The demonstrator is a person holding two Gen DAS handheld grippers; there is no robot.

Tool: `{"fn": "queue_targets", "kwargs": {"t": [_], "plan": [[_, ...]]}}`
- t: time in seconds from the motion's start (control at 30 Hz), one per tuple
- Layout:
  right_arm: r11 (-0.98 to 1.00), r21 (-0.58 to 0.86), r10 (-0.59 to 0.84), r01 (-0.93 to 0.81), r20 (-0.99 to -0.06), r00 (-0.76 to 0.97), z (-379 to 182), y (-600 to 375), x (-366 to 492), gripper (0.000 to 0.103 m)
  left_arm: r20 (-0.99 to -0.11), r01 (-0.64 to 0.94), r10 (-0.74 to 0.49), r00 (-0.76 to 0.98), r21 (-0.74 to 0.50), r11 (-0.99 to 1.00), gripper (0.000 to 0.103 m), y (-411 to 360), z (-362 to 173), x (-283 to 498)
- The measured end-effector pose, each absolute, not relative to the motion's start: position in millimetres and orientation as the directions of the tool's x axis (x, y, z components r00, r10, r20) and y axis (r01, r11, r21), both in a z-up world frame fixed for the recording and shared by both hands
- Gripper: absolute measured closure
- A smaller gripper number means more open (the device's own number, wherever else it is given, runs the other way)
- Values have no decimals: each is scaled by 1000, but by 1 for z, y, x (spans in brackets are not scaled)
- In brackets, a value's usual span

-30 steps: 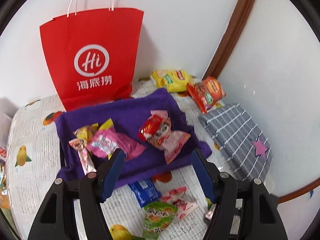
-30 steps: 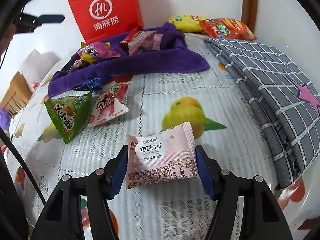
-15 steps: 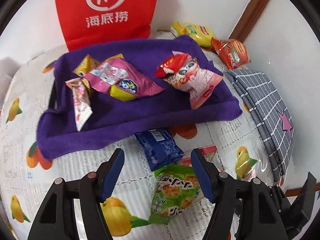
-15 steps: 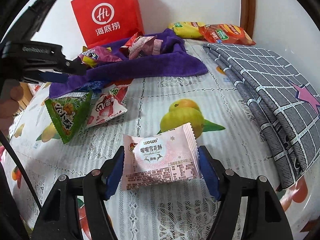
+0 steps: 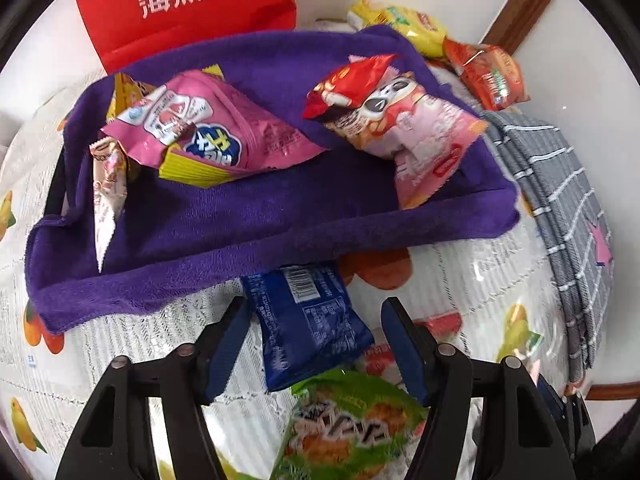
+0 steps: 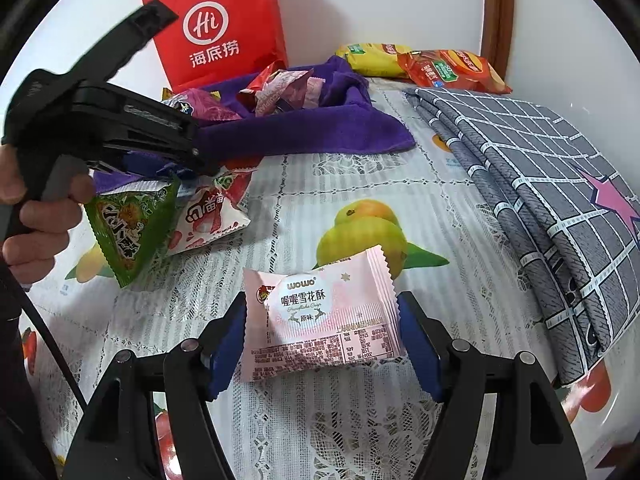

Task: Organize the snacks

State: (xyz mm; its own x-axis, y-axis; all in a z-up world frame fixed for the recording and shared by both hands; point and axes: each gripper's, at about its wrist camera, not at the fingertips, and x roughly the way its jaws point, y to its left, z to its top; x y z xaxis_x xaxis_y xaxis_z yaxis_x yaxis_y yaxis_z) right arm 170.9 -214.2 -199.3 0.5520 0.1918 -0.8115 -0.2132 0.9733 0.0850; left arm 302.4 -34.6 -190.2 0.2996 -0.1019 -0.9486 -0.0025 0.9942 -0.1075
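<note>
Snack packets straddled by both tongs on the bench

The left tongs are positioned around a blue packet beside the purple towel; the jaws have just been closing, with gaps visible on both sides, so nothing is gripped. The right tongs are set around a pink packet lying on the bench; the jaws were recently opened and no clamping is seen
</note>
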Motion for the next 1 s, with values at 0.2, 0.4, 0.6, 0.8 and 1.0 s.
{"fn": "queue_targets", "kwargs": {"t": [0.2, 0.4, 0.6, 0.8, 1.0], "plan": [[973, 104, 203, -204, -804, 559, -199, -218, 170, 33, -936, 11, -121, 332, -124, 992, 59, -30, -188, 294], [974, 140, 218, -180, -801, 557, -195, -223, 167, 38, -913, 23, -176, 368, -180, 983, 62, -14, -166, 268], [966, 188, 257, -177, -782, 568, -169, -223, 164, 40, -880, 26, -198, 431, -207, 978, 62, 6, -133, 243], [962, 167, 267, -214, -730, 630, -121, -213, 159, 40, -845, 20, -214, 489, -235, 972, 62, 30, -102, 217], [959, 136, 272, -248, -682, 679, -74, -195, 170, 40, -814, -1, -219, 538, -260, 966, 62, 49, -81, 204]]}}
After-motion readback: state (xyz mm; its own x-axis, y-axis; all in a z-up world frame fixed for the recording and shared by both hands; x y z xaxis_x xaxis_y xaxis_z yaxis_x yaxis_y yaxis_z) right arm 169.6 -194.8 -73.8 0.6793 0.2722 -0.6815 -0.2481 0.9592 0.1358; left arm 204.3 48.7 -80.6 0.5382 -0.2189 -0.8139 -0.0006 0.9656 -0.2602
